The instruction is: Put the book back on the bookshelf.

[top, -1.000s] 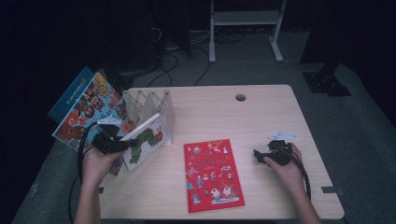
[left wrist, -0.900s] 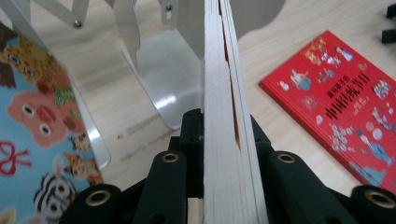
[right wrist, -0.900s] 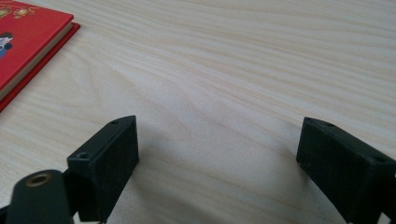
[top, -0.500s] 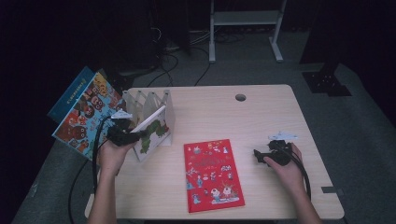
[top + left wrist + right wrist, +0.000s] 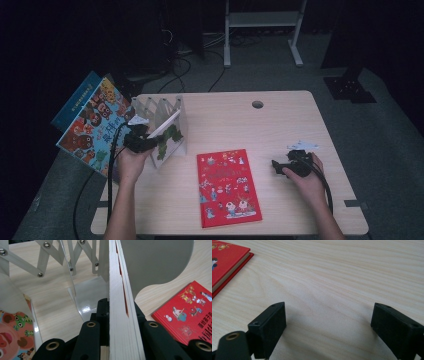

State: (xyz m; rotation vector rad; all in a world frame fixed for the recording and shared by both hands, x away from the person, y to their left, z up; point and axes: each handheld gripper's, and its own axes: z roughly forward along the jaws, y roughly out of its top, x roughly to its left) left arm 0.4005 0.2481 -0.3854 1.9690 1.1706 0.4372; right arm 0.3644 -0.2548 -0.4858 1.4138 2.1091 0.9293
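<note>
Right now my left claw [image 5: 150, 142] is clamped on a thin picture book [image 5: 122, 315], pinching its page edge between both jaws, and the book stands on edge, leaning into the end slot of the folding rack [image 5: 165, 112] just ahead of the claw. In the left gripper view the pages run straight up from between the jaws, with the rack's grey end plate [image 5: 155, 262] on one side of them and its scissor struts [image 5: 40, 267] on the other.

My right claw [image 5: 280, 165] rests on the table [image 5: 337, 272] with its jaws wide apart and nothing between them. The red book [image 5: 227, 187] lies flat just off to its left, not touching it.

What worries me most is letting go early. The book is tilted, so if it isn't seated between the dividers it could slide out or flop onto the table. I can't tell whether its bottom edge is down on the rack base. Pushing further at this angle could catch the pages on a divider and bend them, or shove the light rack sideways into the two books [image 5: 92, 125] hanging over the table edge beyond it. With the grip only on the page edge, the cover may splay open.
</note>
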